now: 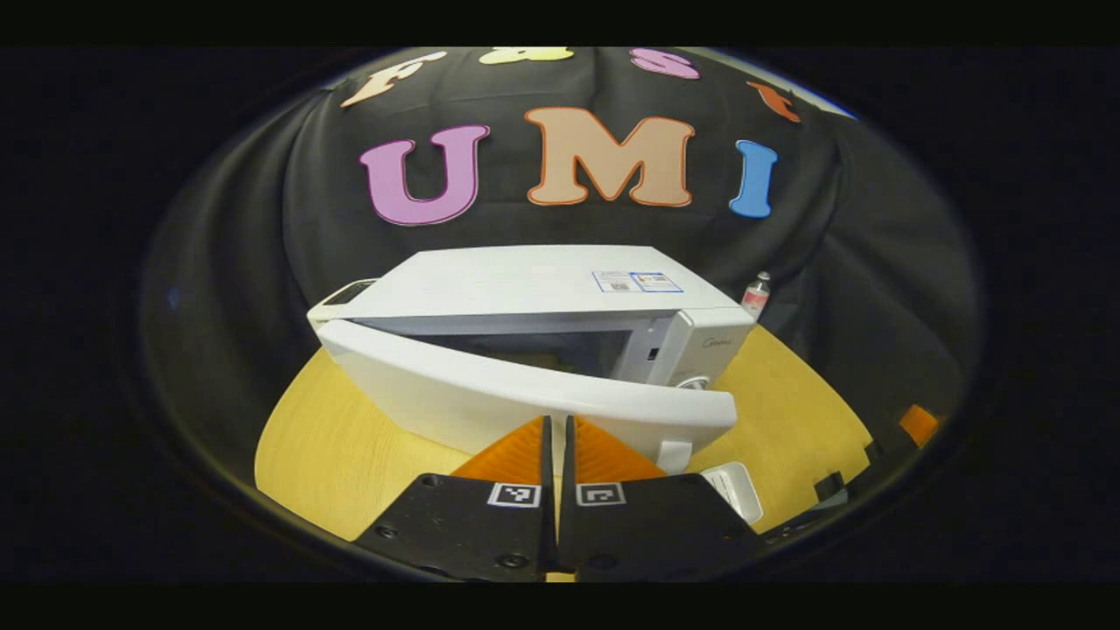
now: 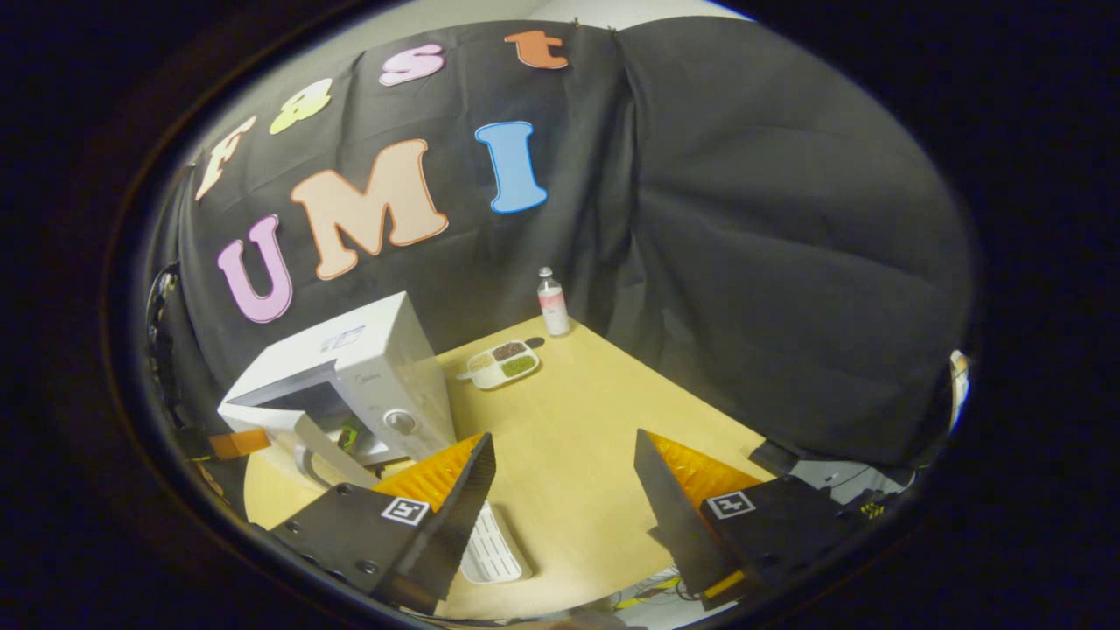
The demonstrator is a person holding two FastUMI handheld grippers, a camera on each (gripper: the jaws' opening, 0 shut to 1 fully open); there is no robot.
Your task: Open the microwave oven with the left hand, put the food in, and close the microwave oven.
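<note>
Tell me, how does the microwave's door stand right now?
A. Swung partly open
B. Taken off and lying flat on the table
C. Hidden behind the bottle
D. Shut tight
A: in the left gripper view the door angles away from the front of the microwave, with a gap showing the dark inside; the right gripper view shows that door swung out too.

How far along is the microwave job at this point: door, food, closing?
Started: the microwave door stands partly open. In hand: the left gripper, jaws together, sits right at the door's front. Left: the food tray lies on the table beside the microwave; the right gripper is open and empty. Loading and closing remain.
</note>
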